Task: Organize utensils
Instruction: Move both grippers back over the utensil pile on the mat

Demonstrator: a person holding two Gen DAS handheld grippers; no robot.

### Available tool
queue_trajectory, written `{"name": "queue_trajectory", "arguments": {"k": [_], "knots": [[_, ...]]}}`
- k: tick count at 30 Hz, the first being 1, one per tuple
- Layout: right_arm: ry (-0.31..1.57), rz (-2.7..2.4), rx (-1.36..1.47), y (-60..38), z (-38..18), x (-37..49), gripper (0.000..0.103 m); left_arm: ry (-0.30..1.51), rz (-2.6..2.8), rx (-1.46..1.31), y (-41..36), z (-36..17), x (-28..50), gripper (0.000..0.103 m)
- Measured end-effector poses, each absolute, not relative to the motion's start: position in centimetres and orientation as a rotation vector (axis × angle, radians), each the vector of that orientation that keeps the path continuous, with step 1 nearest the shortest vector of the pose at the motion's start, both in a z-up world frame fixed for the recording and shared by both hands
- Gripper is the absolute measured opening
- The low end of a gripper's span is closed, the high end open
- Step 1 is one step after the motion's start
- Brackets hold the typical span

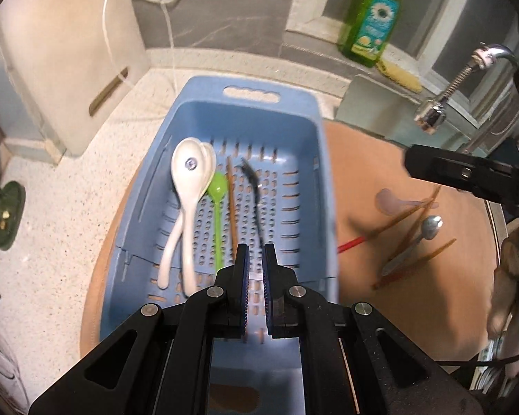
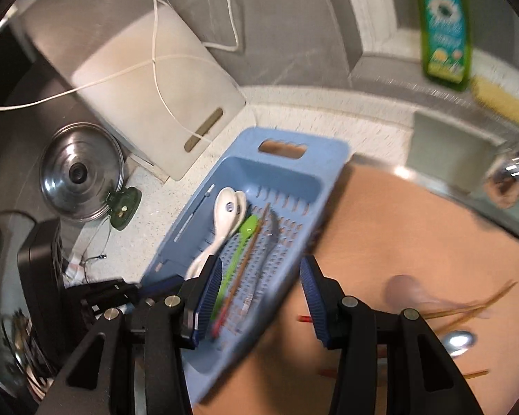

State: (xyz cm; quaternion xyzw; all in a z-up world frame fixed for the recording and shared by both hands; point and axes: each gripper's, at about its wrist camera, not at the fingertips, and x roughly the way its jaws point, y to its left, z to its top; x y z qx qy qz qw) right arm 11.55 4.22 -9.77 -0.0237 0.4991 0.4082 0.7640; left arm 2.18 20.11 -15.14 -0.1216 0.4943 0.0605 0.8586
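Note:
A blue slotted basket (image 1: 204, 86) lies on the counter, partly over a round wooden board (image 1: 415, 294). In it lie two white spoons (image 1: 190, 180), a green spoon (image 1: 217, 186), a brown chopstick (image 1: 231, 207) and a dark utensil (image 1: 256, 186). My left gripper (image 1: 256, 252) hangs above the basket's near end, shut with nothing in it. My right gripper (image 2: 259, 276) stands open and empty over the basket's (image 2: 328, 152) near right edge. On the board lie a metal spoon (image 1: 429, 226), a pale translucent spoon (image 1: 389, 202), several brown chopsticks (image 1: 411, 214) and a red-tipped one (image 1: 353, 243).
A green soap bottle (image 1: 370, 20) and a yellow sponge (image 1: 401, 74) stand on the back ledge, with a chrome faucet (image 1: 432, 114) at the right. A white cutting board (image 1: 62, 52) leans at the back left. A steel pot lid (image 2: 79, 173) stands left of the basket.

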Motion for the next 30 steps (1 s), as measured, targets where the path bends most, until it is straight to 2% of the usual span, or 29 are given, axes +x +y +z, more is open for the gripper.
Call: {"name": "queue_trajectory", "arguments": {"k": [3,7,16,22,27,30], "knots": [[1.011,0.878,-0.053,0.5,-8.6,11.4,0.047,1.025,0.104,-0.230,18.4,-14.6,2.3,0.006],[1.003,0.843,0.000,-5.0,-8.2,11.9,0.049,1.024,0.035,-0.189,15.1,-14.4,3.0,0.006],[1.181,0.602,0.181,-15.7,-12.9,13.0,0.052,1.091,-0.226,0.018,4.8,-16.6,5.3,0.007],[1.287,0.451,0.332,-19.7,-17.2,12.7,0.052,1.123,-0.292,0.077,1.6,-18.2,7.4,0.007],[1.374,0.417,0.446,-20.3,-19.9,12.5,0.041,1.164,-0.366,0.090,0.0,-19.4,8.2,0.007],[1.396,0.409,0.462,-19.9,-20.8,12.7,0.041,1.176,-0.377,0.116,-0.6,-20.0,8.4,0.007]]}}
